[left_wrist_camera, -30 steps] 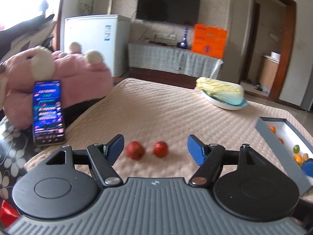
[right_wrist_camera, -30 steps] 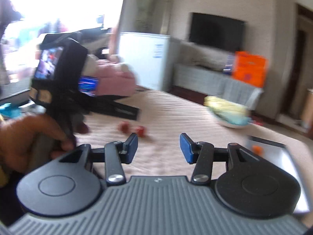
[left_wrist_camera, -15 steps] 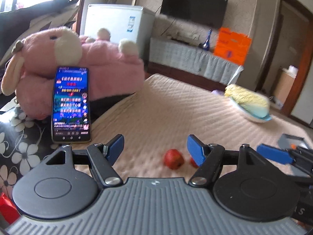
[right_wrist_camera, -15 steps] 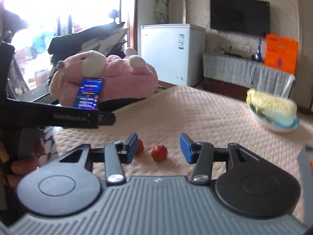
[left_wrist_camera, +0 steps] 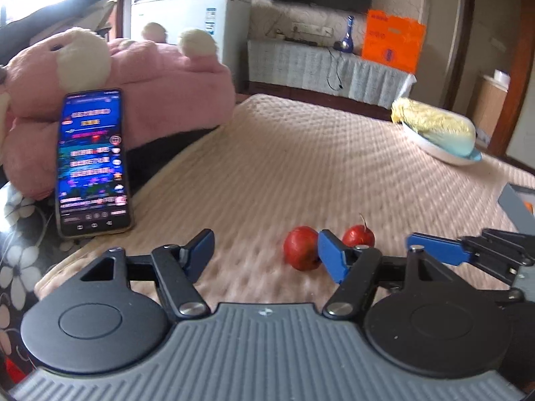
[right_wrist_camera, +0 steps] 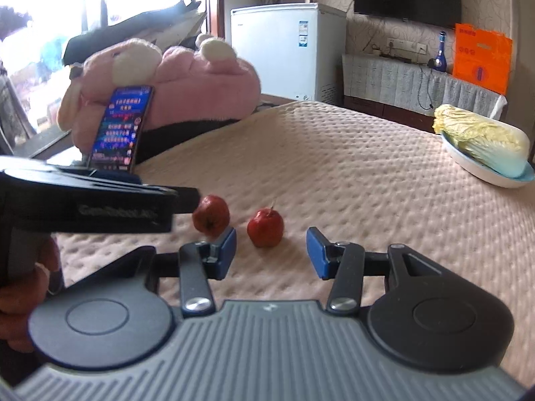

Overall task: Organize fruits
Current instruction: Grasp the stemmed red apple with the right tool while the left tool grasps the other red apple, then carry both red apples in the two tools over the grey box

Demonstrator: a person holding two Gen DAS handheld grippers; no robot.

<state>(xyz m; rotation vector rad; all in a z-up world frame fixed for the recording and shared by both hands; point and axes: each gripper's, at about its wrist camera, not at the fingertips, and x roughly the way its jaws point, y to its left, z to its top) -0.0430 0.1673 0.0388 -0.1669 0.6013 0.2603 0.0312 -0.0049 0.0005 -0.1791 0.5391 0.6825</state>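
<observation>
Two small red fruits [right_wrist_camera: 265, 228] (one stemmed) on quilted cover [right_wrist_camera: 334, 167], left gripper [left_wrist_camera: 267, 254] fingers narrowing, spread, right gripper [right_wrist_camera: 271, 254] fingers spread

Each gripper [right_wrist_camera: 271, 249] has blue pads, black linkage arms, silver screws, a ribbed grey base

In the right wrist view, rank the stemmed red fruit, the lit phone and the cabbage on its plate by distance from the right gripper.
From the right gripper:
1. Small stemmed red fruit, just ahead of the fingertips.
2. Lit phone, far left, leaning against the pink plush.
3. Pale yellow-green cabbage, far right, on its plate.
</observation>
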